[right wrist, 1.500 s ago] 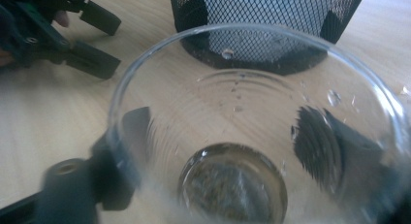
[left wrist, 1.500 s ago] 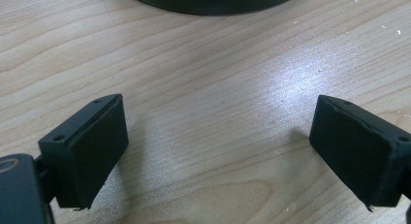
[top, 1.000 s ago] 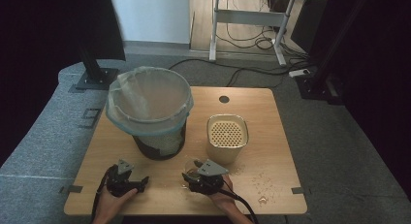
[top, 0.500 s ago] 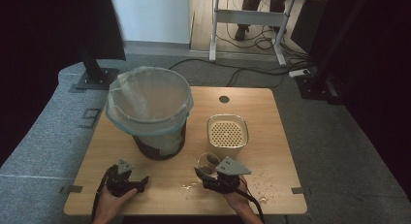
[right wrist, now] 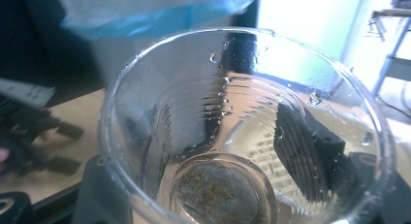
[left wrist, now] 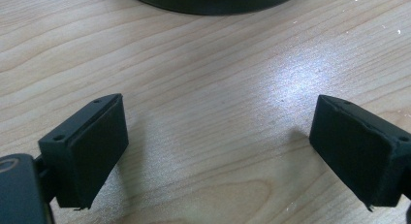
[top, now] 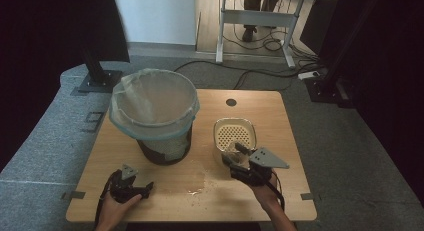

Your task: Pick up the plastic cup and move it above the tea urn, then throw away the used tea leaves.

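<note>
Item: clear ribbed plastic cup (right wrist: 247, 132), lower right of the high view, above the wooden worktop (top: 280, 121).
Right gripper (top: 240, 163): clamped on the cup wall.
Left gripper (left wrist: 218, 151): wide open, empty.
Handling: likely light, crushable, wet-slick; grip mid-wall gently.

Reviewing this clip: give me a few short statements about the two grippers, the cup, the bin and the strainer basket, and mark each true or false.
1. The right gripper holds a clear plastic cup. True: its jaws sit on either side of the cup wall.
2. The cup is full of water. False: it holds only droplets and some brownish residue at the bottom.
3. The left gripper is clamped on a spoon. False: its jaws stand wide apart over bare table, holding nothing.
4. The bin has a plastic liner over its rim. True.
5. The strainer basket stands left of the bin in the high view. False: it stands to the bin's right, just beyond the right gripper.
</note>
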Action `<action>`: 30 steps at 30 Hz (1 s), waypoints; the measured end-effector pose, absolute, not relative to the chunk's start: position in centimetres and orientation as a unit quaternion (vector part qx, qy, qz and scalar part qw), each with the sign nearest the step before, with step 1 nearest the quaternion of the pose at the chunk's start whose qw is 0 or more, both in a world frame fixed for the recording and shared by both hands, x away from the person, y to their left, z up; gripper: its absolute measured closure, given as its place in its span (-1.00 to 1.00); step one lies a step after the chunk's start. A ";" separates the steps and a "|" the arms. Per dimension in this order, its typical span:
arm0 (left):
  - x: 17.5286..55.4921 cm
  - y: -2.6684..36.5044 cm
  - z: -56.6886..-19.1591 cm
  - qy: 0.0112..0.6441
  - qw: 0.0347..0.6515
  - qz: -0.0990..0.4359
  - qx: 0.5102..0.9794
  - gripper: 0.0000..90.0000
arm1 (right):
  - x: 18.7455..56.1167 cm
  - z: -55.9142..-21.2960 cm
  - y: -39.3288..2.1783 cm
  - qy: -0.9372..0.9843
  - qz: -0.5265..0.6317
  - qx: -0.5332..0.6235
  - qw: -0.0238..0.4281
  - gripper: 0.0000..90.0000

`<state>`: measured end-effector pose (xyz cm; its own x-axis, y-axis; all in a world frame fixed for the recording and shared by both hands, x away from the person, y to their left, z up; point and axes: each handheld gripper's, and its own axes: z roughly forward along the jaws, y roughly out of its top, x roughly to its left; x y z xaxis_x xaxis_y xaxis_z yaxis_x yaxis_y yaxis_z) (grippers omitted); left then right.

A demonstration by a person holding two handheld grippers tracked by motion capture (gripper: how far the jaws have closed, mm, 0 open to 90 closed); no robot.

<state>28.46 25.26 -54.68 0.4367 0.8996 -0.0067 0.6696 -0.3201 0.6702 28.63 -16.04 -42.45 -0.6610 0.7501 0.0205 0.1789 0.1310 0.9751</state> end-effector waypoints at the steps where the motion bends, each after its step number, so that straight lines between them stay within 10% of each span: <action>1: 28.5 25.3 -54.7 0.497 0.306 0.188 0.790 -0.86 | 29.0 -42.0 -16.5 0.706 0.571 0.332 0.254 -0.15; 30: 28.5 25.2 -54.7 0.496 0.306 0.188 0.790 -0.87 | 37.0 -39.5 -19.8 0.686 0.534 0.395 0.298 -0.15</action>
<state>28.47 25.24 -54.70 0.4374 0.8992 -0.0068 0.6688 -0.3202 0.6710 36.98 -19.81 -39.46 -0.5106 0.8597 0.0128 0.2234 0.1183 0.9675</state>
